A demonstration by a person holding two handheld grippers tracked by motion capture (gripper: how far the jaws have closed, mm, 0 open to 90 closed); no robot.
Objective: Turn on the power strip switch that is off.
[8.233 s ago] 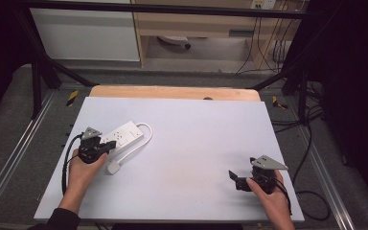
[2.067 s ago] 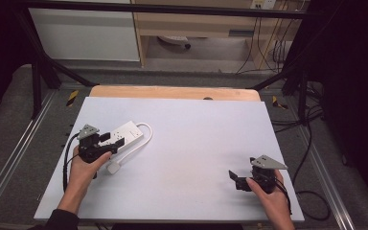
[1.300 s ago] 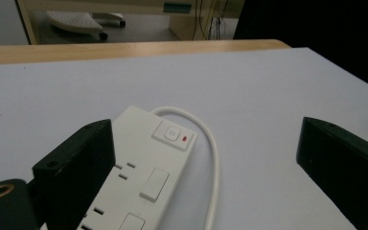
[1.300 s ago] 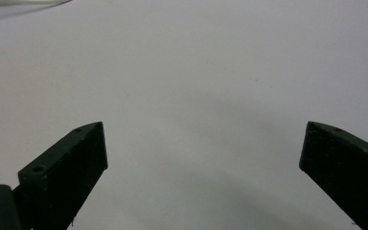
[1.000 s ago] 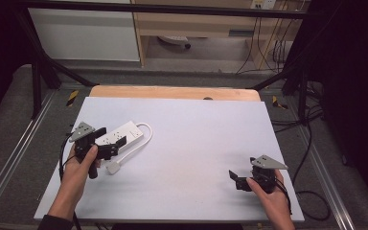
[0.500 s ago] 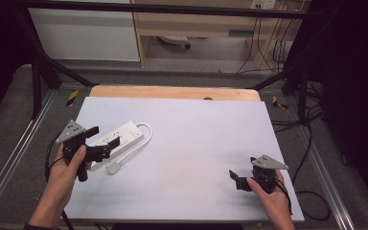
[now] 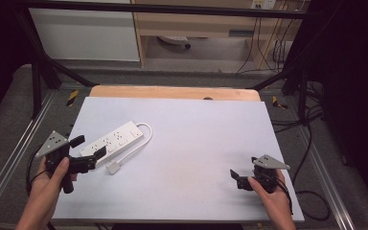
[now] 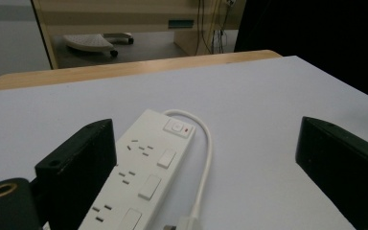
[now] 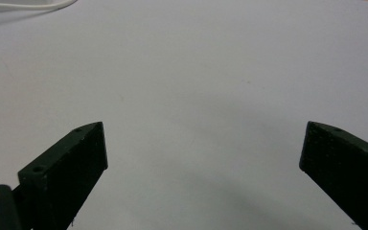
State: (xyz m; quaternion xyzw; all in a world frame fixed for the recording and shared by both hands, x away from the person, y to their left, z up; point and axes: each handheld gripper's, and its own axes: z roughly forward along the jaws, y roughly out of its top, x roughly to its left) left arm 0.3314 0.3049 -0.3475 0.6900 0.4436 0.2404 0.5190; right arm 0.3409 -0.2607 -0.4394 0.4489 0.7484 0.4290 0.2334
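Smooth plastic and matt surfaces on a wood-edged table

The power strip looks like smooth white plastic with a slight sheen, its cord equally white and smooth. The table has a matt, pale sheet-like top, with bare light wood along its far edge. Both grippers' jaws are matt black, seemingly plastic; the left gripper and right gripper each carry a dull grey metal-looking plate.

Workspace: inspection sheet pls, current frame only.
Surface: white table top, wooden strip along its far edge.
Job's things: white power strip lying flat at left, its white cord looped, plug on the table.
Clutter: nothing seen.
Grippers: left claw open at the strip's near end; right claw open over bare table.
Cables: black leads on the floor at right.
Surroundings: black frame, cabinets beyond.
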